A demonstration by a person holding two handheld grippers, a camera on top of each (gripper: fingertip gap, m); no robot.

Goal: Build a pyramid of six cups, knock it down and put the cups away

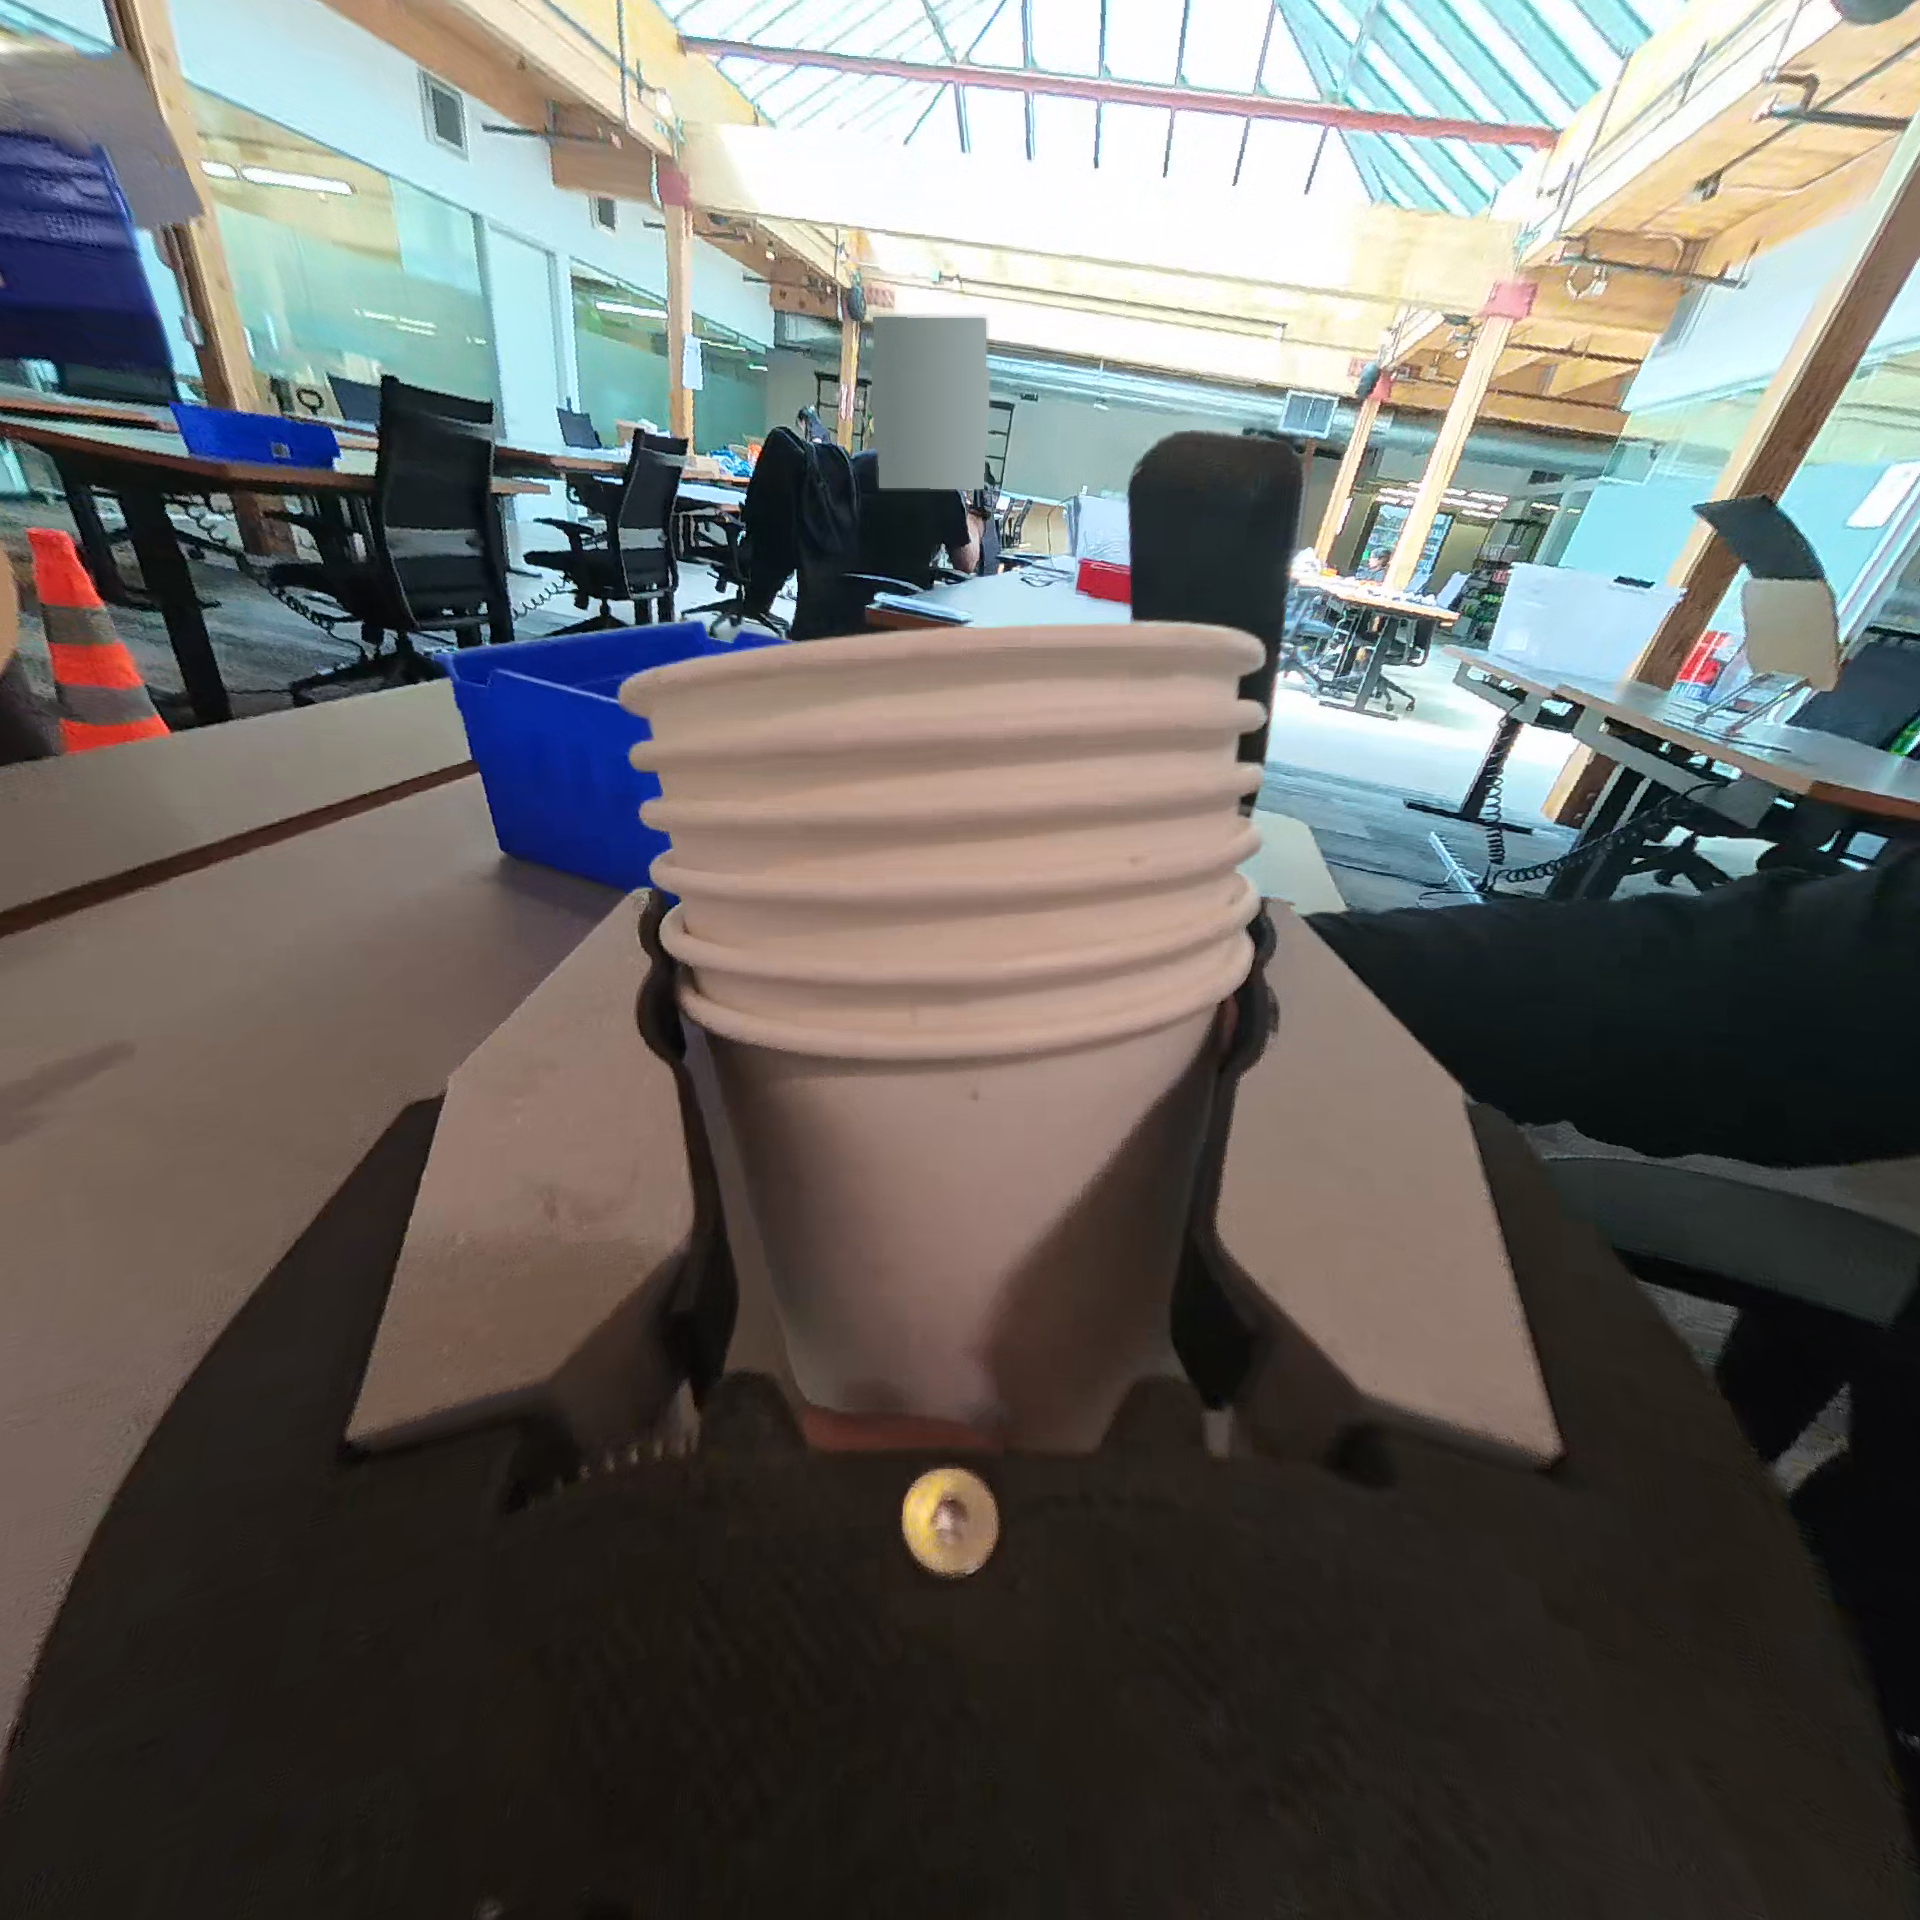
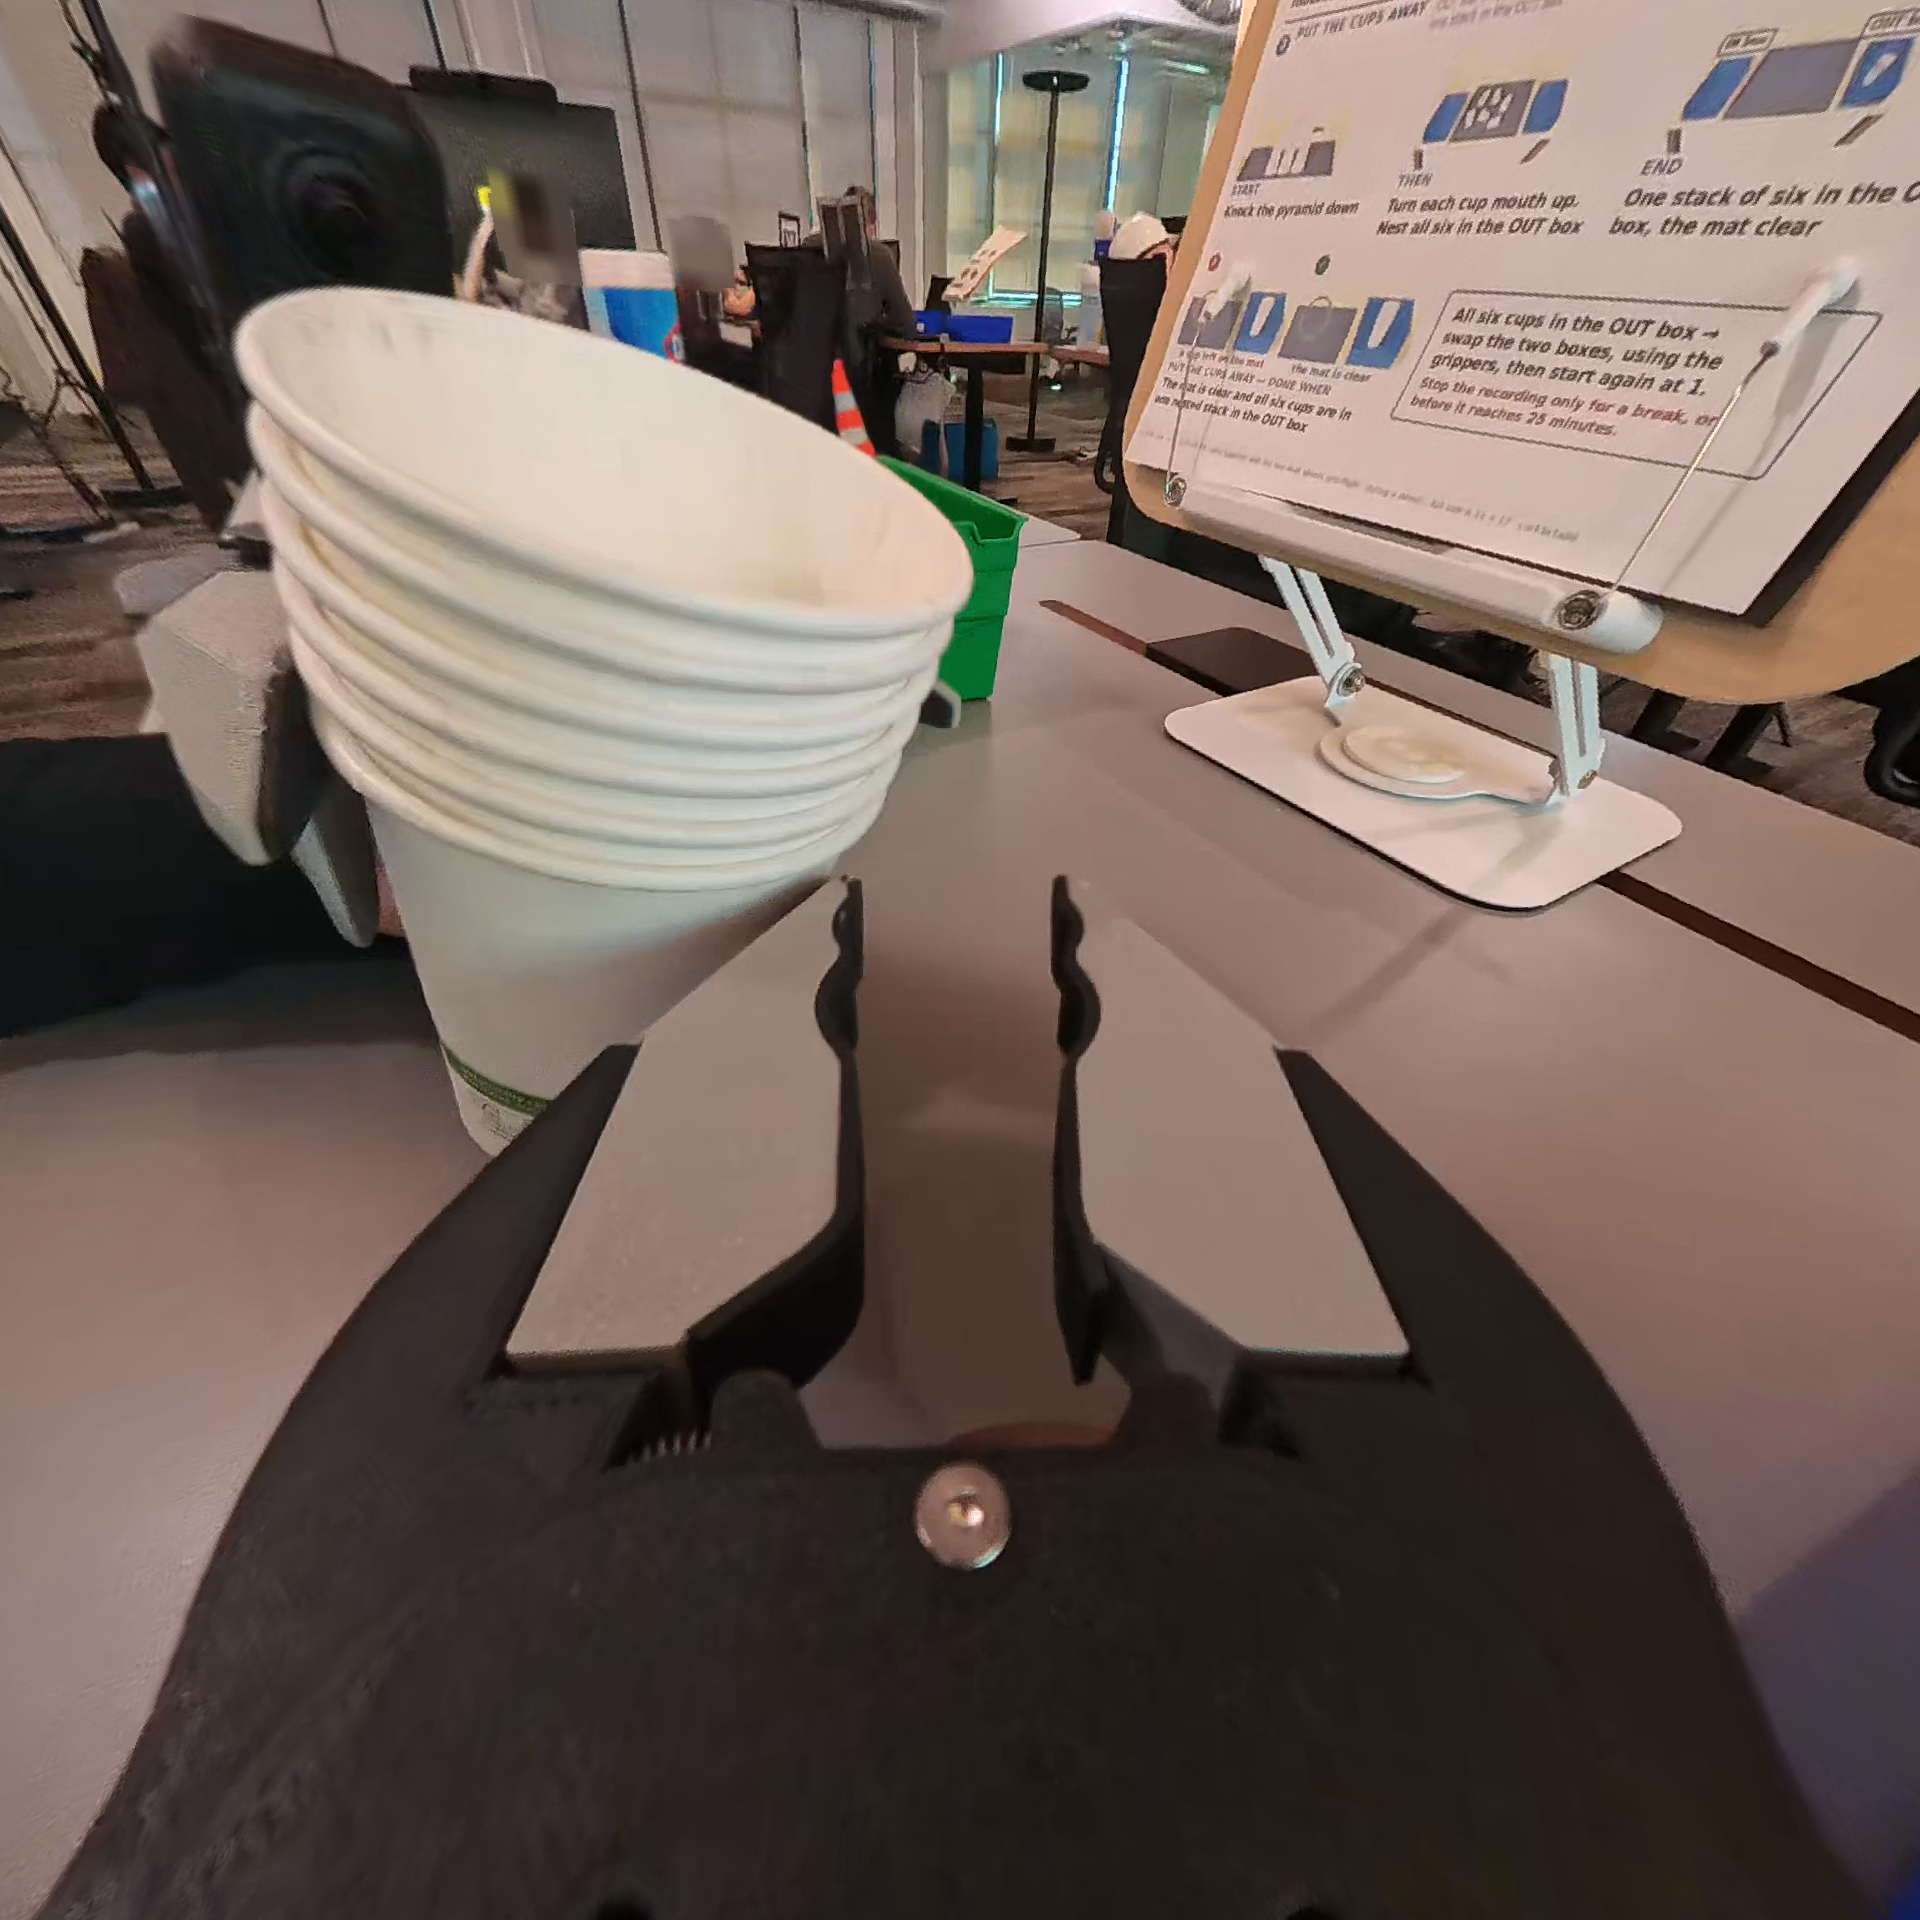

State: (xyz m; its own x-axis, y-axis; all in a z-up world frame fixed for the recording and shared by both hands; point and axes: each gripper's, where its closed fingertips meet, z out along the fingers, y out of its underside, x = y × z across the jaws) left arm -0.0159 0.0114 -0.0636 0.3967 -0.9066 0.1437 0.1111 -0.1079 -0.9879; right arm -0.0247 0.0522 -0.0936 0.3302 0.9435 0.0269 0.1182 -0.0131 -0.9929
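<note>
Tongs of the left hand [image 1: 951, 1039] sit clamped on a nested stack of white paper cups [image 1: 951, 831] — six rolled rims one above another, mouths up, with the bottom cup's tapered wall pinched between the two grey-faced black fingers [image 1: 551, 1174]. The stack is held upright in that view, above the grey desk [image 1: 260, 987]. Just beyond it on the far side, a little to the left, a blue plastic bin [image 1: 551, 769] stands on the desk, and a dark sleeve [image 1: 1610, 1008] reaches in from the right. An orange traffic cone [image 1: 83, 655] stands on the floor at the far left.

The right tongs [image 2: 954, 894] stand apart with nothing between them, only bare grey desk [image 2: 1455, 1091] showing in the gap. To their left, and close, the same white cup stack [image 2: 582, 623] appears tilted, its open mouth leaning toward the right, held by the left tongs [image 2: 260, 758] at its far-left side. Behind the stack a green plastic bin [image 2: 971, 582] rests on the desk. To the right, a white folding stand [image 2: 1455, 790] on the desk carries a printed instruction sheet [image 2: 1558, 260] on a wooden board.
</note>
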